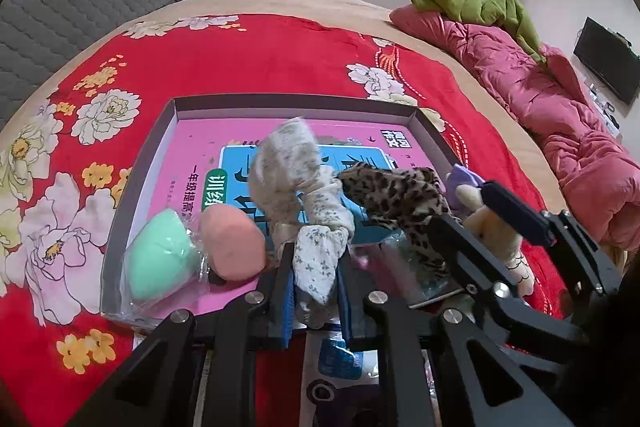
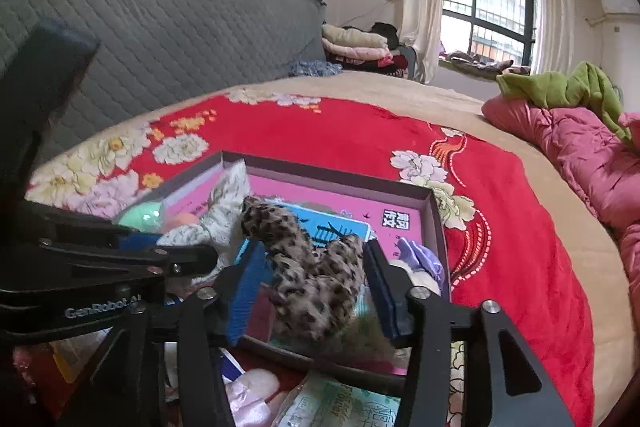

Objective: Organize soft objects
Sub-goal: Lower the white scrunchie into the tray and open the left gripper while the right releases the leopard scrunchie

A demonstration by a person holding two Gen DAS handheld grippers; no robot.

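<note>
A knotted white floral cloth point(image 1: 298, 187) stood up out of a shallow grey-walled cardboard box point(image 1: 288, 103), its lower end pinched between the blue pads of the left gripper point(image 1: 314, 301), whose jaws were clamped tight on it at the near edge of the box. Just beside it, to its right in the left wrist view, lay a leopard-print cloth point(image 2: 308, 267), also knotted, resting on the box floor. The right gripper point(image 2: 310, 293) straddled this cloth with its jaws apart; a gap showed between the left pad and the fabric, while contact on the right pad could not be settled. The box floor was covered by a pink book point(image 1: 200, 155) with a blue panel. In the near left part of the box sat a mint-green sponge point(image 1: 160, 259) and a peach sponge point(image 1: 232, 245), touching, in clear wrapping. A cream plush toy point(image 1: 494, 227) and a lilac item point(image 1: 464, 181) lay at the right side of the box. The box rested on a red floral blanket point(image 1: 260, 59) spread over a bed, with a pink quilt point(image 1: 560, 115) bundled well apart along the far side.
</note>
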